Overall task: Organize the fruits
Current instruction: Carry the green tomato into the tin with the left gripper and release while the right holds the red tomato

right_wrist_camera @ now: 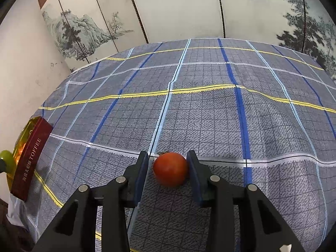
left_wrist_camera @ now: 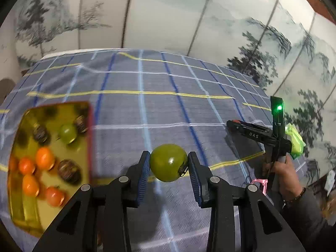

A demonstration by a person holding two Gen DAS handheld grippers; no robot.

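Observation:
My left gripper (left_wrist_camera: 169,163) is shut on a green tomato (left_wrist_camera: 168,162) and holds it above the checked cloth, just right of the gold tin (left_wrist_camera: 48,113). The tin holds a green fruit (left_wrist_camera: 67,133), several orange fruits (left_wrist_camera: 44,158) and dark brown ones (left_wrist_camera: 69,171). In the right wrist view my right gripper (right_wrist_camera: 168,169) stands around a red tomato (right_wrist_camera: 170,169) that rests on the cloth. The right pad touches it; a small gap shows at the left pad. The tin (right_wrist_camera: 31,157) stands at the far left, where the green tomato (right_wrist_camera: 6,157) also shows.
A blue-grey checked cloth (right_wrist_camera: 210,105) covers the table. A painted folding screen (right_wrist_camera: 178,6) stands behind it. In the left wrist view the other gripper and the hand holding it (left_wrist_camera: 281,166) are at the right edge.

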